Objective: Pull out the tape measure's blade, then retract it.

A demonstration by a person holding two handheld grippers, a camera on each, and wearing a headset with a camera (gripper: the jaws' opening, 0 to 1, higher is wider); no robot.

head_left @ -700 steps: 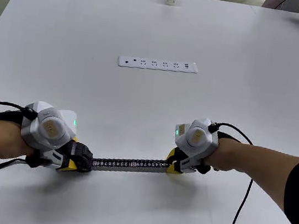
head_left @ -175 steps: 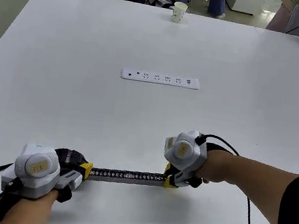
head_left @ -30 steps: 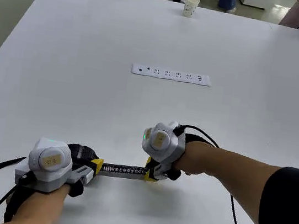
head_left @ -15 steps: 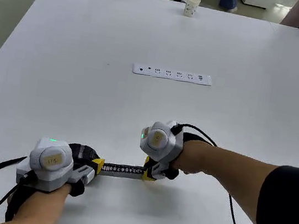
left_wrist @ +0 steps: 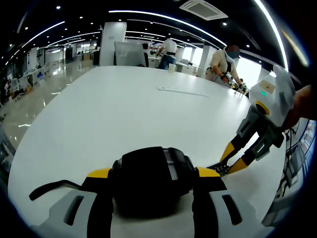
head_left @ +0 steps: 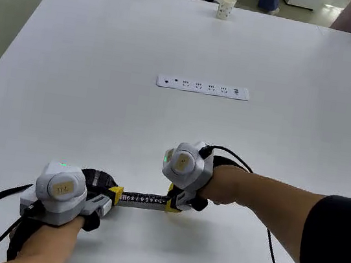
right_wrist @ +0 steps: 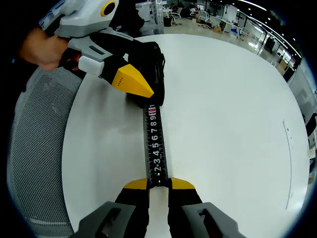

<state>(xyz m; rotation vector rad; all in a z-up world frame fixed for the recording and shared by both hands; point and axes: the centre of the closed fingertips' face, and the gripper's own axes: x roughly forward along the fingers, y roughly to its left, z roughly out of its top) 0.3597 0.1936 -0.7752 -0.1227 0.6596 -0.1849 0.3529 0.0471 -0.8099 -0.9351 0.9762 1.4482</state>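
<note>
Gripping the black tape measure case on the white table, the left gripper is closed around it; the right gripper pinches the blade tip. If this pinch slips, I think the spring may snap the short blade in hard.

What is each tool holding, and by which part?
The left tool clamps the tape measure's black case by its sides; the right tool pinches the blade at its free end.
</note>
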